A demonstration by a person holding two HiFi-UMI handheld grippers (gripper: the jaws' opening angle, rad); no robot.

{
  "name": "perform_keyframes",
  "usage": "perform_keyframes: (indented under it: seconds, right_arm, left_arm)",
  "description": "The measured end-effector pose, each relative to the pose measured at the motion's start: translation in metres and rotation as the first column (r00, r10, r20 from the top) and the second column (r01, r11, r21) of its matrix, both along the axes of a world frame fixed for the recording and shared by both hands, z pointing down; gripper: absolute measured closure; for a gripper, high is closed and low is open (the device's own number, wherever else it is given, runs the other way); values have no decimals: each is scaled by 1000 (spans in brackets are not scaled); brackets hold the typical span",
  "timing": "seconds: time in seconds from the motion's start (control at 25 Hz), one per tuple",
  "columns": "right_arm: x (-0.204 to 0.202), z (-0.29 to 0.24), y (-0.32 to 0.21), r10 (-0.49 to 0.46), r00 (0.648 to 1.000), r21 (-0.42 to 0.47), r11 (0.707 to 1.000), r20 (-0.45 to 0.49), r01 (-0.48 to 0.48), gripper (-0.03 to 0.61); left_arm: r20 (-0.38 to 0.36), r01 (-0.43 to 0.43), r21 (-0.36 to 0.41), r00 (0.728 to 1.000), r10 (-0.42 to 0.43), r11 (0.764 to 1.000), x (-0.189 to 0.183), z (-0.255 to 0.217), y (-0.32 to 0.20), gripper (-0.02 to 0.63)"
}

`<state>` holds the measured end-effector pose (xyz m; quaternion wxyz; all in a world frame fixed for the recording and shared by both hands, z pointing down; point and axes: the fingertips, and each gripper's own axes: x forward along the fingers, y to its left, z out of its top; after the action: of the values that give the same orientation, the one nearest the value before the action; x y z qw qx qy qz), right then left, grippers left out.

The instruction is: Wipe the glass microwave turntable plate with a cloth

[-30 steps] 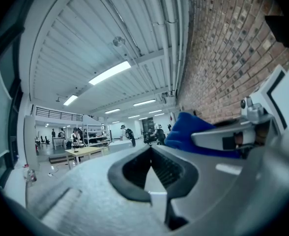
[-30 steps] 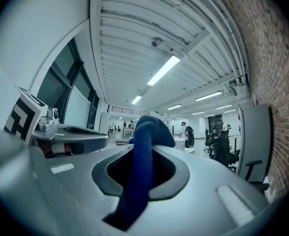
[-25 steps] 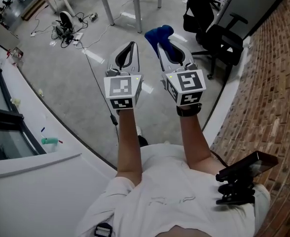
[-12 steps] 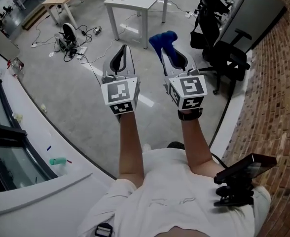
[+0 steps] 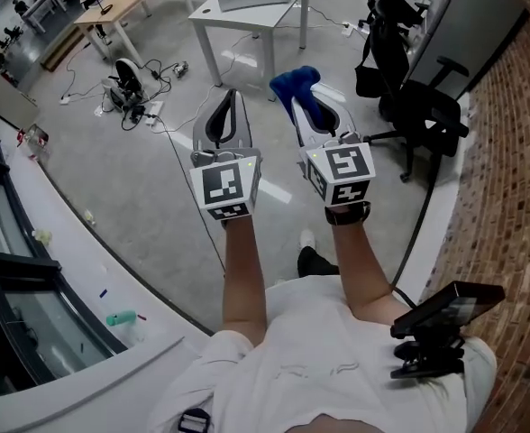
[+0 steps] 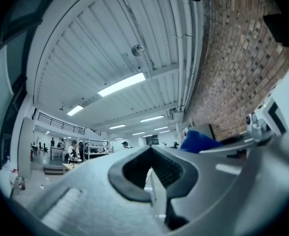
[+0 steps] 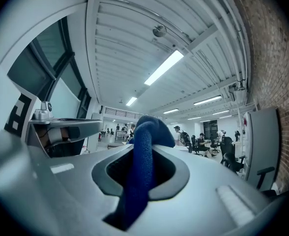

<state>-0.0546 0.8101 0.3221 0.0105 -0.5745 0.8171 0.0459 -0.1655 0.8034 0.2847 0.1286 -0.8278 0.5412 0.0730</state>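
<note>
Two items, held up side by side: left gripper [image 5: 232,97] closed on nothing, right gripper [image 5: 303,97] clamped on the cloth [image 5: 292,67], which bunches beyond its tips; plate in no view, so likely best to hold that clamp firm until the plate is found.

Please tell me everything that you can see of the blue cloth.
The blue cloth is deep blue with a fuzzy, towel-like weave, and it looks soft and thick. The right tool is shut on it. A bunched strip of the cloth runs up between the jaws, and a rounded wad sticks out past their tips. It is held up in the air and touches nothing but that tool.
</note>
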Motion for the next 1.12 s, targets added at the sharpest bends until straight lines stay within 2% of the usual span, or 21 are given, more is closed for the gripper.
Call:
perform_keyframes:
  seconds: [0.12,0.32,0.48,0.68,0.84,0.96,1.12]
  right_arm:
    - [1,-11,-25,-22,1000,17,1000,3,22,520]
    - [29,-30,-69,-31,999,67,997,12,30,520]
    - [53,-31,-97,-33,999,69,997,28,31,520]
    - [72,-25,-131,-61,997,48,997,42,59,520]
    - [88,-15,-148,-85,992,26,996,88,83,520]
    - [101,2,-164,-71,990,-15,997,124,74,520]
    - [108,14,-191,-69,988,-39,996,138,75,520]
  left_arm:
    - [-3,-1,-5,1000,1,1000,6,-6,-27,614]
    - [1,5,21,1000,-5,1000,30,-20,-68,614]
    - [-9,14,45,1000,-14,999,49,-27,-93,614]
    - [-2,28,3,1000,-28,1000,73,-12,-131,614]
    - [18,-8,-42,1000,9,999,97,8,-145,614]
    - [47,-3,-77,999,7,997,102,26,-154,614]
    - [49,5,-84,999,-1,996,99,31,-182,614]
